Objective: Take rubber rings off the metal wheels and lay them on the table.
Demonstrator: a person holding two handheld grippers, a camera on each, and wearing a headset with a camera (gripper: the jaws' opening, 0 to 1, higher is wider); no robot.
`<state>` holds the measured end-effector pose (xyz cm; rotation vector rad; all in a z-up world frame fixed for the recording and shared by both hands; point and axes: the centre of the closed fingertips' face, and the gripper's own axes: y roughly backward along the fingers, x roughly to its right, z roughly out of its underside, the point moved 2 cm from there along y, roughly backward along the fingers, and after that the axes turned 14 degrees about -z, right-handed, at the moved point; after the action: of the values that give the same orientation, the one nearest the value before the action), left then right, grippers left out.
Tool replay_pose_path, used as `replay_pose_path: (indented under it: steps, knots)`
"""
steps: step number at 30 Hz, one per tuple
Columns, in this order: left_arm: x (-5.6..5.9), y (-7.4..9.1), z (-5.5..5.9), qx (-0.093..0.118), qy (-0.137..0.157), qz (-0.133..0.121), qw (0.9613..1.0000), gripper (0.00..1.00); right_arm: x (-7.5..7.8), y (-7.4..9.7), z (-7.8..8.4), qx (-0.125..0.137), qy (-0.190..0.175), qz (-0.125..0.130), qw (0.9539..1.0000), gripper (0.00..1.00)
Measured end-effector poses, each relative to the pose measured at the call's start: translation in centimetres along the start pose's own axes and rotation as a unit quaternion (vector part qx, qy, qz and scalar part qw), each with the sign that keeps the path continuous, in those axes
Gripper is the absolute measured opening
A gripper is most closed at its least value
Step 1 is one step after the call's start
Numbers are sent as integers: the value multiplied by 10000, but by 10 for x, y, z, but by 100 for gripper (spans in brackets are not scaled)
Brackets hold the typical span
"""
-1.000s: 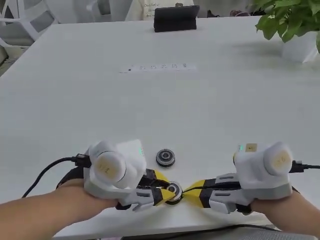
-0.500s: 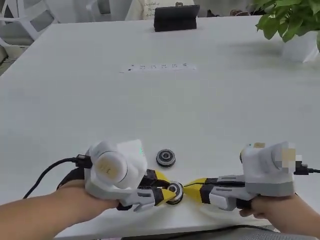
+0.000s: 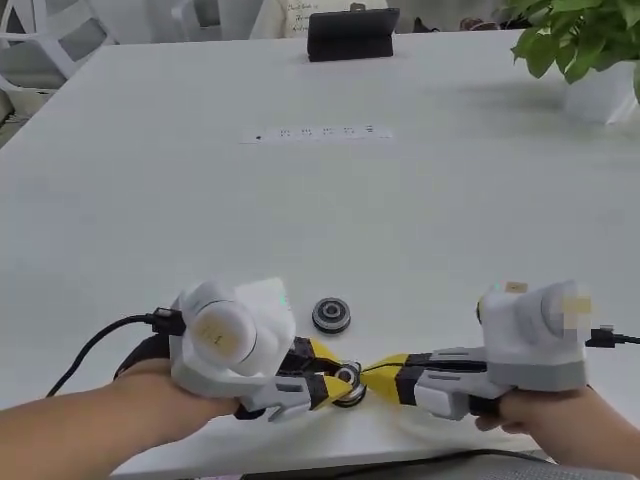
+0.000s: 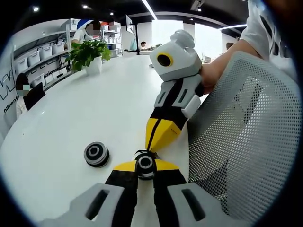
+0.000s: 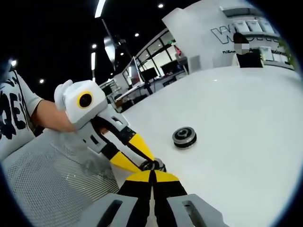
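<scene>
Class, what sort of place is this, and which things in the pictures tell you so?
Probably an office or lab: a long white table, a mesh office chair and shelves of storage bins.

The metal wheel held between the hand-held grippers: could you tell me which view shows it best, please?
The left gripper view: the metal wheel faces the camera, clamped in the left hand-held gripper. The head view shows it small and partly hidden. The right gripper view shows its edge beyond the shut jaws.
</scene>
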<state>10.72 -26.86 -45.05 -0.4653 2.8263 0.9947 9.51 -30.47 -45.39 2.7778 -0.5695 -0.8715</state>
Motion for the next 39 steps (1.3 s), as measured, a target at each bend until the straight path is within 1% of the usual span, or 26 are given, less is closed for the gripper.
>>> replay_pose_path:
  steps: [6, 10, 13, 14, 16, 18, 22, 27, 30, 35, 39]
  knots:
    - [0, 0, 0, 4, -9, 4, 10000, 6, -3, -4, -1, -10, 55, -104, 9999, 0]
    - [0, 0, 0, 5, -7, 5, 10000, 6, -5, -7, -2, -52, 159, -167, 9997, 0]
    - [0, 0, 0, 10, -2, 9, 10000, 6, -7, -8, -3, -15, 172, -240, 9996, 0]
    - [0, 0, 0, 12, 2, 10, 10000, 6, -10, -11, -6, 72, 191, -348, 9992, 0]
    - [0, 0, 0, 11, -1, 7, 10000, 6, -11, -12, -9, 93, 277, -390, 9988, 0]
    - [0, 0, 0, 16, 2, 8, 10000, 6, -10, -12, -9, 55, 274, -399, 9988, 0]
    - [0, 0, 0, 26, 28, 19, 10000, 6, -13, -10, -10, 65, 283, -466, 9985, 0]
    - [0, 0, -1, 43, 21, 9, 10000, 7, -11, -7, -10, 113, 257, -453, 9986, 0]
    - [0, -1, -2, 49, 56, -24, 10000, 7, -9, -5, -8, 75, 251, -404, 9988, 0]
    - [-1, -1, -2, 36, 71, -25, 10000, 7, -4, -3, -7, 93, 238, -315, 9992, 0]
    - [-1, -1, -2, 16, 54, -19, 10000, 8, -2, -1, -8, 172, 156, -283, 9993, 0]
